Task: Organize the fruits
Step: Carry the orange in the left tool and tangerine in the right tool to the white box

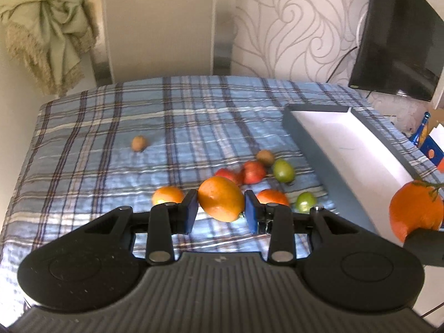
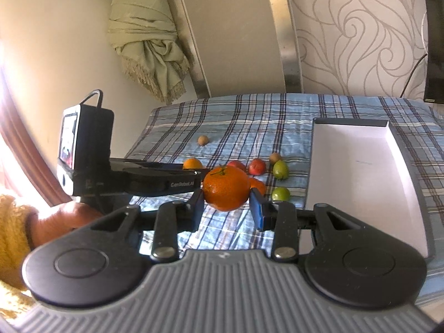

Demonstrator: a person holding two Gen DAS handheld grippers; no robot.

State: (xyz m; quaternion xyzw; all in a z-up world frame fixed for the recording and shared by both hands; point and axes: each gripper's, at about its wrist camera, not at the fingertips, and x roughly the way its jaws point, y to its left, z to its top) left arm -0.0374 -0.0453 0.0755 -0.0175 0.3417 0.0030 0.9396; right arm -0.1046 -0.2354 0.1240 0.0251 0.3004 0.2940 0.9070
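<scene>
The grey tray on the plaid-covered bench holds nothing; left gripper clamps an orange; right gripper clamps a tangerine.

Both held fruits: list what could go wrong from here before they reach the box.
1. The left gripper pinches its orange fruit only at the sides; being round and smooth, it might slip and fall.
2. The right gripper holds the stemmed tangerine the same way, above the loose fruits; a drop could scatter them.
3. Both hands carry close together, so they might collide at the tray.
</scene>
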